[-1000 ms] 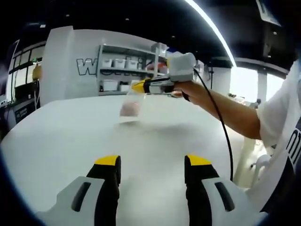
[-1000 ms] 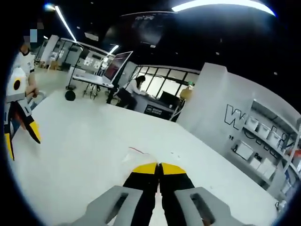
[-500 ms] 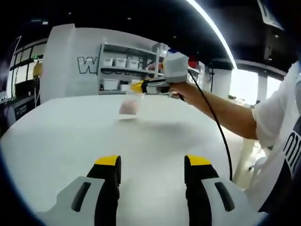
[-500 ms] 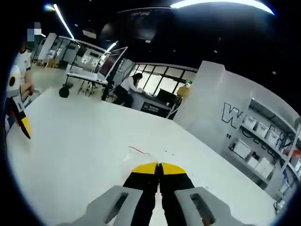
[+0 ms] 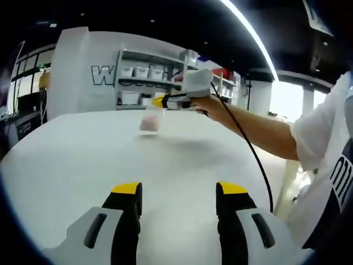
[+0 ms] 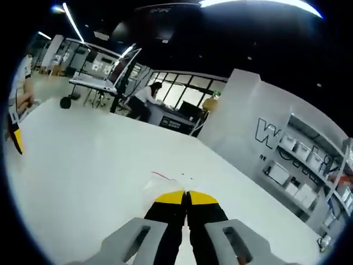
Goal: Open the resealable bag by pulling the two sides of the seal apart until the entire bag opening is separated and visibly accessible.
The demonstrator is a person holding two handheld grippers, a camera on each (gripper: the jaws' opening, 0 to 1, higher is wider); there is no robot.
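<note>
One bag: a clear bag (image 5: pixel 150 122) with something pinkish inside hangs from the right gripper's tips, its lower end at or just above the table (contact cannot be told).
Bag, right gripper view: only a clear edge with a thin red line (image 6: pixel 165 179) pokes out past the jaw tips; whether the seal is apart cannot be told.
Right gripper (image 6: pixel 186 195): jaws pressed together, pinching the bag's upper edge; in the left gripper view it (image 5: pixel 160 101) reaches in from the right, yellow tip at the bag's top.
Hand (image 5: pixel 212 106): wrapped around the right gripper's handle, a black cable (image 5: pixel 248 146) trailing back along the forearm (white sleeve at the far right).
Left gripper (image 5: pixel 178 193): jaws spread wide, holding nothing, hanging over the table well apart from the bag.
Table (image 5: pixel 77 149): white, broad, bare around the bag.
Background: shelves (image 5: pixel 140 83) of white bins against a white wall with large letters.
</note>
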